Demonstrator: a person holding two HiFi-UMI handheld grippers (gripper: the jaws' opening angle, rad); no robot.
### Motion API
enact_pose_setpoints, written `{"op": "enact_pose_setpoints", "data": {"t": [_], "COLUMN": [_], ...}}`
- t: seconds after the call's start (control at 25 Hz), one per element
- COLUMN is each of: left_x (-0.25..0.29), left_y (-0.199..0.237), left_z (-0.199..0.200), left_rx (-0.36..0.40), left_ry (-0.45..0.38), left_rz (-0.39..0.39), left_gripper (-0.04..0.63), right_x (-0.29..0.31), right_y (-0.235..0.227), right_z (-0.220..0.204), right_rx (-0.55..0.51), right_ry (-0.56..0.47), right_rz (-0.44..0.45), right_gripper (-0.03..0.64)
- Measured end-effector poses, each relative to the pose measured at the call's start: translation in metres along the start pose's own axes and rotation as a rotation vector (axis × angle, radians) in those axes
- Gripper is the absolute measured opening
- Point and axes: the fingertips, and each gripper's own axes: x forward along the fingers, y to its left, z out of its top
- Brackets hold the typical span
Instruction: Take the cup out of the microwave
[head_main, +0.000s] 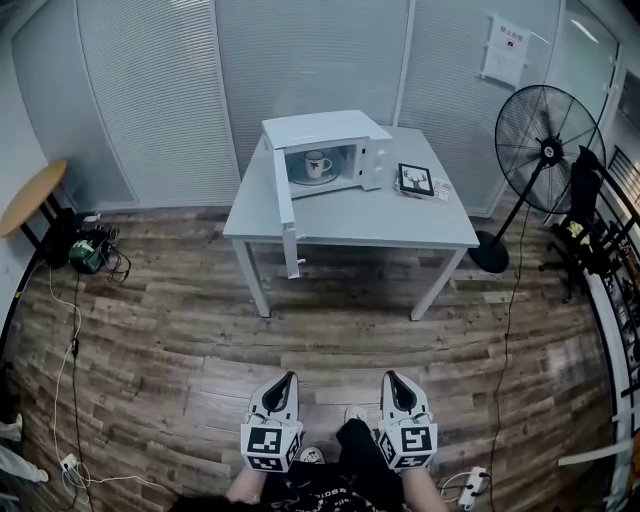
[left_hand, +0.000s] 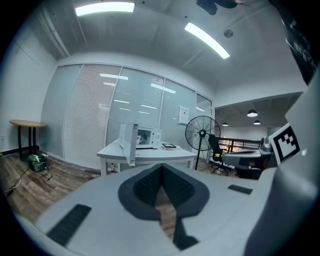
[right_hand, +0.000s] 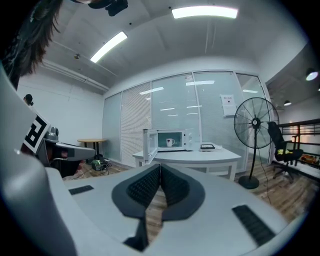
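Observation:
A white microwave (head_main: 330, 150) stands on a grey table (head_main: 350, 215) with its door (head_main: 285, 205) swung open to the left. Inside it a white cup (head_main: 317, 164) with a dark mark sits on the turntable plate. The cup (right_hand: 170, 142) also shows small in the right gripper view. Both grippers are low in the head view, far from the table, over the wooden floor. My left gripper (head_main: 288, 380) is shut with nothing between its jaws. My right gripper (head_main: 393, 378) is shut and empty too. Each points toward the table.
A dark framed picture (head_main: 415, 180) lies on the table right of the microwave. A standing fan (head_main: 545, 135) is at the right, with a black chair (head_main: 590, 215) beyond it. A round wooden side table (head_main: 30, 195) and tangled cables (head_main: 95, 250) are at the left.

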Motion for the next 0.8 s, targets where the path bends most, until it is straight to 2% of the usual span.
{"op": "enact_pose_setpoints", "data": {"t": [0.28, 0.8], "left_x": [0.028, 0.115], "left_y": [0.003, 0.004], "left_z": [0.003, 0.019], "left_rx": [0.007, 0.0], "left_ry": [0.015, 0.032], "left_rz": [0.02, 0.062], "left_gripper": [0.006, 0.006], "right_x": [0.032, 0.114], "right_y": [-0.02, -0.081], "right_z": [0.003, 0.022], "right_rx": [0.019, 0.003], "right_ry": [-0.002, -0.007], "right_rz": [0.036, 0.064], "right_gripper": [0.005, 0.005]}}
